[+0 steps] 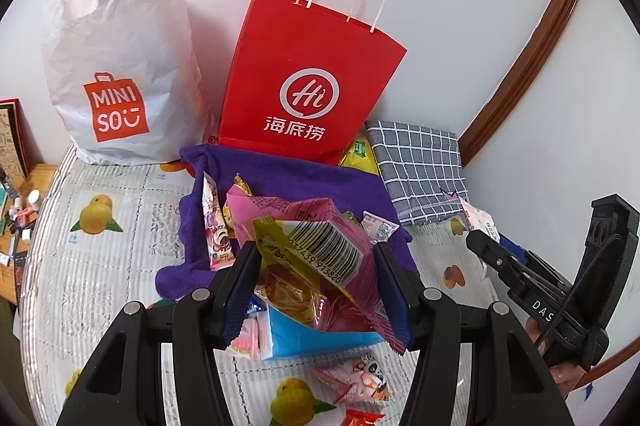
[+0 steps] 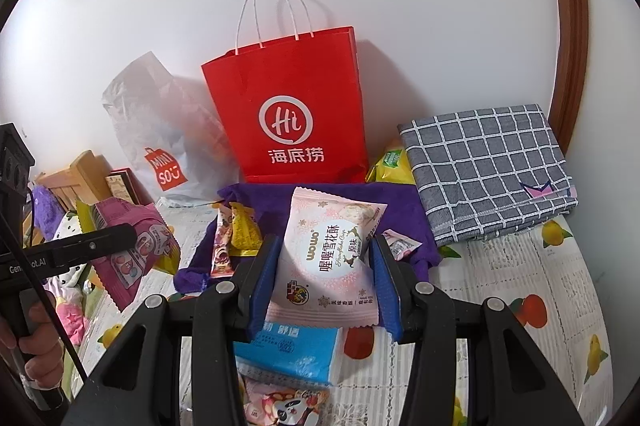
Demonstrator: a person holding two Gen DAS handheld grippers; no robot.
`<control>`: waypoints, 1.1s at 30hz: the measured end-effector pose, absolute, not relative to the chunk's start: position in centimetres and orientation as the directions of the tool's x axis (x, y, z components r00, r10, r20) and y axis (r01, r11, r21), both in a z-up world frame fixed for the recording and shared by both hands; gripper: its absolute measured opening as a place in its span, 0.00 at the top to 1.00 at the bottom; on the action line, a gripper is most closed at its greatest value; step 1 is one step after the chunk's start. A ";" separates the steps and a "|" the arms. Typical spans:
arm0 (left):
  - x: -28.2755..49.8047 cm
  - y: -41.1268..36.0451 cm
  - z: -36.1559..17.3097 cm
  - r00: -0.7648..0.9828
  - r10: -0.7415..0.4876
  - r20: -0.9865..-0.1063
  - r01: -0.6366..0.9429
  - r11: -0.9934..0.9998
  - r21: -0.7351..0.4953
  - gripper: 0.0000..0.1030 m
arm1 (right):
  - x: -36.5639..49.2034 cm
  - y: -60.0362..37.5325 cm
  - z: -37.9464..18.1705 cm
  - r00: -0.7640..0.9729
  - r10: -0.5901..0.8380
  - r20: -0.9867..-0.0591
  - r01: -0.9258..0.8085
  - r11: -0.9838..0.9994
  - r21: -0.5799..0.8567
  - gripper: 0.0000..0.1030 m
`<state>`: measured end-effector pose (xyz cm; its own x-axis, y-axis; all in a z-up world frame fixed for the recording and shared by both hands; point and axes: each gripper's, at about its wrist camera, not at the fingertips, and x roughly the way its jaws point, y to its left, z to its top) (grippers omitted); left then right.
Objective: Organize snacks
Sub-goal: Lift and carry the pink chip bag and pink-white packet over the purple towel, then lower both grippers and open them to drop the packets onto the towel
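The left hand-held gripper (image 1: 316, 274) was closed on a pink snack bag (image 1: 320, 246), barcode side up. The right hand-held gripper (image 2: 320, 278) pinched a pale WOWO packet (image 2: 326, 258), its long axis toward twelve o'clock. The red "Hi" paper bag (image 2: 296, 114) stood upright at twelve o'clock from both, beyond the purple cloth (image 2: 404, 214); a MINISO bag (image 1: 120, 66) stood at ten o'clock.

Each matte black plastic two-finger left gripper (image 1: 316, 270) and right gripper (image 2: 324, 266) has blue ribbed finger pads (image 2: 386, 290), silver round pivot screws (image 1: 432, 293), white lettering and a thin black cable (image 1: 576, 290).
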<state>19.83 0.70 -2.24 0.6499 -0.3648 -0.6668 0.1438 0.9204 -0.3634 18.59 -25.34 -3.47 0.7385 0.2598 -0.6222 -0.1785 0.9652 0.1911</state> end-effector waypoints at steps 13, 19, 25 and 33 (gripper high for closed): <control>23.1 1.0 -2.9 0.643 -0.373 -0.668 0.144 0.917 -0.373 0.46 | 22.1 -25.6 -4.0 0.742 0.239 -0.627 -0.159 0.970 0.183 0.56; 24.5 1.3 -3.1 0.643 -0.368 -0.672 0.134 0.918 -0.374 0.46 | 23.4 -25.3 -4.3 0.741 0.244 -0.626 -0.166 0.969 0.181 0.56; 25.8 1.3 -3.6 0.638 -0.367 -0.677 0.131 0.918 -0.374 0.46 | 24.6 -25.0 -4.7 0.738 0.243 -0.629 -0.172 0.970 0.172 0.56; 27.1 2.0 -5.2 0.626 -0.360 -0.692 0.103 0.918 -0.383 0.46 | 26.6 -25.6 -6.7 0.714 0.257 -0.651 -0.159 0.965 0.206 0.56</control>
